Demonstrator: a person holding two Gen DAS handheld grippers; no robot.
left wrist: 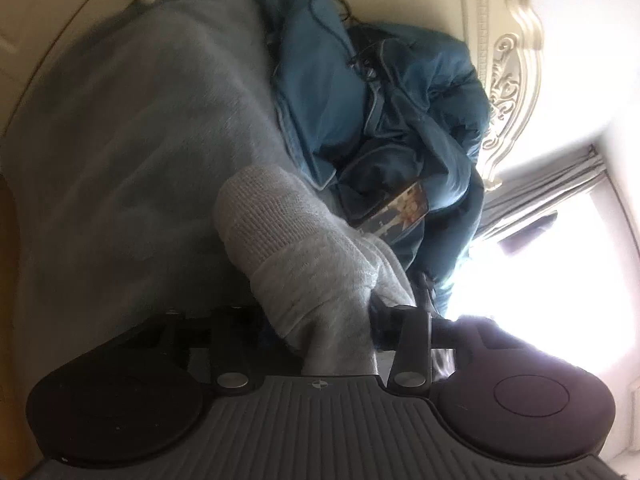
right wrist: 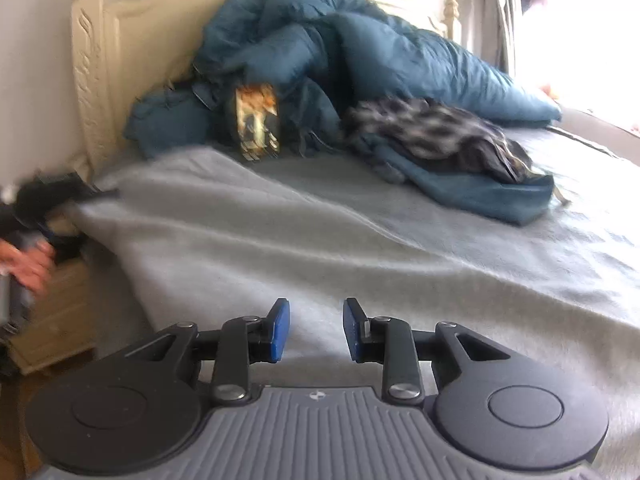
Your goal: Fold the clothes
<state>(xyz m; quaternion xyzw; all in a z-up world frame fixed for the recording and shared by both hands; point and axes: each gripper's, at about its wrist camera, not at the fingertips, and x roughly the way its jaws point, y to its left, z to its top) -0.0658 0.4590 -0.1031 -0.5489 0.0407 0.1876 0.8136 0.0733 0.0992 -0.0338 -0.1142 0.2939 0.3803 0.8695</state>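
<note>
While the left gripper (left wrist: 320, 320) is closed on a bunched fold of a pale grey knitted garment (left wrist: 288, 256) held above the grey blanket (right wrist: 360, 240), the right gripper (right wrist: 316, 328) hovers over that blanket with its blue pads (right wrist: 280, 328) apart and nothing between them. A blue duvet (right wrist: 360, 52) lies against the cream headboard (right wrist: 120, 40).

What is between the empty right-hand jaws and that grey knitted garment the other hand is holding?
Nothing visible: only bare grey blanket lies ahead of the right gripper. The grey garment, between the left gripper's jaws, doesn't show in the right view.
</note>
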